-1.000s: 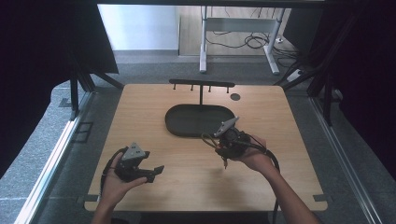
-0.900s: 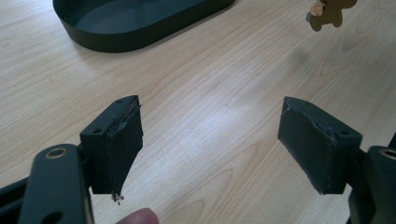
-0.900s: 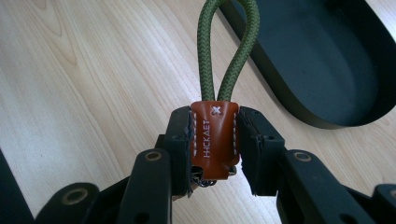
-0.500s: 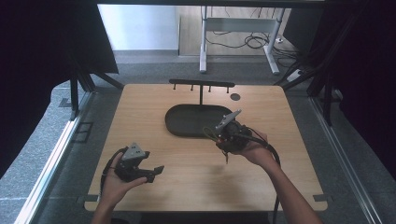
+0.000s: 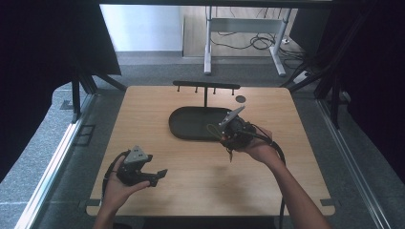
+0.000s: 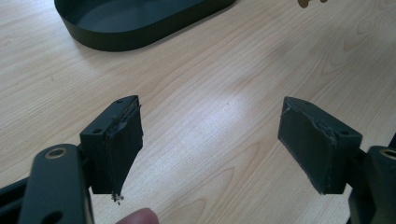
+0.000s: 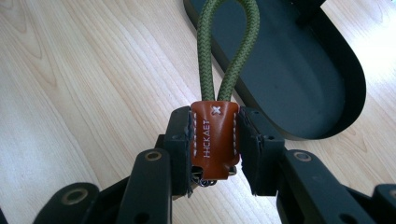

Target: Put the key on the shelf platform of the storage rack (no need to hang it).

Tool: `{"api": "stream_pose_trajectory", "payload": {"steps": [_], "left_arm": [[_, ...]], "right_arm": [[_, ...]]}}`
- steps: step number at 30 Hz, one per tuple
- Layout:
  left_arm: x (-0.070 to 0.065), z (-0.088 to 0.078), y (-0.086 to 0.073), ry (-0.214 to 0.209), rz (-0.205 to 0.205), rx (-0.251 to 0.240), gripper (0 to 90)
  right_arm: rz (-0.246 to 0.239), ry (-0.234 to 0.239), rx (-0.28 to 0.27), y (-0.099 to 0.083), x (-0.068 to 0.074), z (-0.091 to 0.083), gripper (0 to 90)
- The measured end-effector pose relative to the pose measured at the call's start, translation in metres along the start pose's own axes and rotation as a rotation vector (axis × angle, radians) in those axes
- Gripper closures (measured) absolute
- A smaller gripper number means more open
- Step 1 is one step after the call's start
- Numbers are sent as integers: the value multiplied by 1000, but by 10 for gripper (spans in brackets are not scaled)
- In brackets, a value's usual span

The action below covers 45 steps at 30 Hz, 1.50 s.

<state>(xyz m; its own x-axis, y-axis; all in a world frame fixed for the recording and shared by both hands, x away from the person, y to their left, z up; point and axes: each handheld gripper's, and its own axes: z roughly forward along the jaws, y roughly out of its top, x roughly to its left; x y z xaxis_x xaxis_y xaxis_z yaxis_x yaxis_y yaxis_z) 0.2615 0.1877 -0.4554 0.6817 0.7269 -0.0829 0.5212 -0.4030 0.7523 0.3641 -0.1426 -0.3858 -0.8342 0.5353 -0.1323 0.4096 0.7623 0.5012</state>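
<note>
Holding a key fob, the right gripper hovers in the high view over the near right edge of the black tray, with the peg rack at the far side of the bench. The left gripper rests near the left front.

In the left gripper view its jaws stand wide apart over bare wood.

In the right gripper view the jaws are clamped on the brown leather tab, and the green cord loop points towards the tray. I judge this is the carrying step; next, the loop must be brought to a peg or the tray.
</note>
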Motion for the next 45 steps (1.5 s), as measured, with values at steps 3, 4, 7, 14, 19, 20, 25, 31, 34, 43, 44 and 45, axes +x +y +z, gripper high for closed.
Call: {"api": "stream_pose_trajectory", "payload": {"steps": [3, 4, 7, 14, 19, 20, 25, 31, 34, 43, 44, 45], "left_arm": [[0, 1, 0, 0, 2, 4, 223], [0, 1, 0, -1, 2, 4, 223], [0, 1, 0, -2, 4, 5, 223], [0, 1, 0, -1, 2, 2, 223], [0, 1, 0, -1, 4, 7, 223], [-1, 2, 0, -3, 3, 5, 223], [0, 2, 0, -2, 6, 7, 223], [1, 0, 0, 1, 4, 7, 223], [0, 2, 0, 0, 6, 9, 223], [0, 1, 0, 0, 2, 4, 223], [0, 1, 0, 0, 4, 6, 223], [1, 1, 0, 0, 4, 6, 223]], "right_arm": [[8, 5, -10, 2, -2, 0, 660], [5, 4, -9, 3, -3, 0, 660], [9, 3, -13, 5, -5, 0, 660], [11, -6, -6, 10, -8, 3, 660], [11, -4, -3, 14, -12, 4, 660], [14, -8, -4, 15, -12, 4, 660], [17, -7, -3, 19, -16, 7, 660], [14, -8, 5, 24, -20, 10, 660], [17, -8, 6, 25, -21, 11, 660], [26, -3, 11, 34, -28, 18, 660], [27, -3, 13, 35, -29, 18, 660], [30, -1, 12, 36, -30, 19, 660]]}}
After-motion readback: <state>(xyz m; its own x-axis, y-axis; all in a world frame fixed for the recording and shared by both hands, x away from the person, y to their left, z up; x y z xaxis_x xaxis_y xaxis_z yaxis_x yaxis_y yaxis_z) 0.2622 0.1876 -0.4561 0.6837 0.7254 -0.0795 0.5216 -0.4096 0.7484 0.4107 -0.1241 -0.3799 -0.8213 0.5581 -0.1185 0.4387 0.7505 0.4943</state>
